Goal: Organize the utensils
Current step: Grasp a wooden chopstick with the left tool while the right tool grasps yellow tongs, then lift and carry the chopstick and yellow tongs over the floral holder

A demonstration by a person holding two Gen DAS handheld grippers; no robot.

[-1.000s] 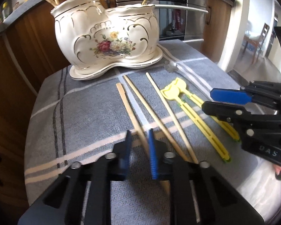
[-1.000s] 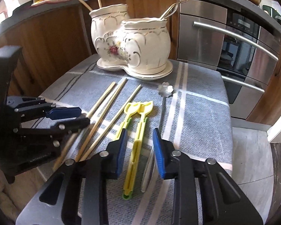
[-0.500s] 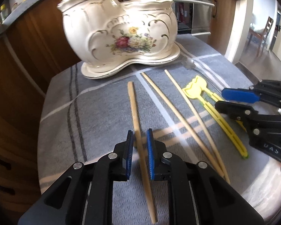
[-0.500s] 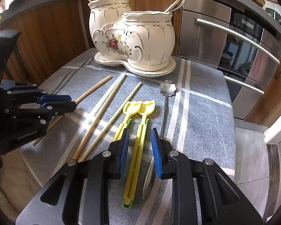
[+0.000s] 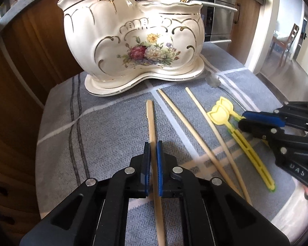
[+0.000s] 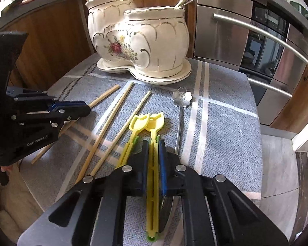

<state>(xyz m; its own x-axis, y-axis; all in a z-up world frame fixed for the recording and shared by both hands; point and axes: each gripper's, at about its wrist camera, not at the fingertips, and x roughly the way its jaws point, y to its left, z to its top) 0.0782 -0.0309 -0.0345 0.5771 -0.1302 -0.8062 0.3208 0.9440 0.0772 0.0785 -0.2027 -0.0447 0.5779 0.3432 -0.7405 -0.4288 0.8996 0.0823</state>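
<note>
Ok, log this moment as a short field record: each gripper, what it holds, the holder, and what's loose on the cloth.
left gripper: fingers closed on the flat wooden chopstick, still lying on the cloth
right gripper: fingers closed on one yellow plastic utensil
holder: white floral ceramic holder, already holds chopsticks and a fork
loose on grey cloth: two round chopsticks, second yellow utensil, flower-ended metal spoon
</note>
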